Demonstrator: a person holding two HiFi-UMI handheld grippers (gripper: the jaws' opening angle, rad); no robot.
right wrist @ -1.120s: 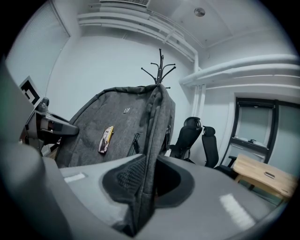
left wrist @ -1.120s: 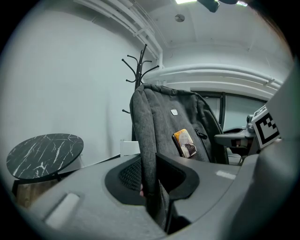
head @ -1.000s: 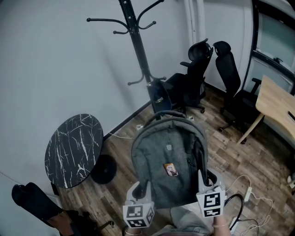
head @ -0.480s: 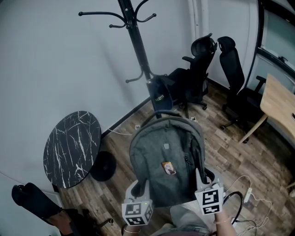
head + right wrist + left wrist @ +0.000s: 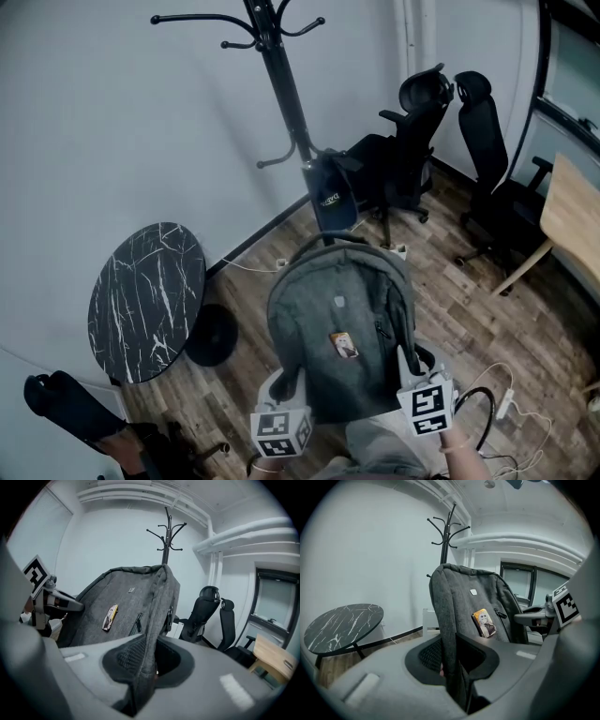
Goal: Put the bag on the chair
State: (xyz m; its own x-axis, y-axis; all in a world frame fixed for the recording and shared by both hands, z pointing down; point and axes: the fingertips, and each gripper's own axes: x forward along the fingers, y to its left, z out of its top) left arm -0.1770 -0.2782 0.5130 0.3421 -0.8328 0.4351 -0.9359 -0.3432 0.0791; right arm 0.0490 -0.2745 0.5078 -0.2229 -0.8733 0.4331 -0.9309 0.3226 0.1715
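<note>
A grey backpack (image 5: 339, 328) with a small picture badge hangs in the air above the wood floor, held upright between both grippers. My left gripper (image 5: 287, 382) is shut on the backpack's left edge; in the left gripper view the fabric (image 5: 452, 634) is pinched between the jaws. My right gripper (image 5: 411, 364) is shut on the right edge, where the grey cloth (image 5: 147, 634) is clamped between its jaws. Two black office chairs (image 5: 410, 150) (image 5: 487, 159) stand beyond the backpack, against the far wall.
A black coat rack (image 5: 281, 89) with a small dark bag (image 5: 330, 197) hung on it stands between me and the chairs. A round black marble table (image 5: 145, 300) is at the left. A wooden desk (image 5: 574, 216) is at the right edge. Cables (image 5: 497, 403) lie on the floor.
The head view has drifted slightly, so the chairs and desk sit further right in frame. Both grippers keep the same hold on the backpack.
</note>
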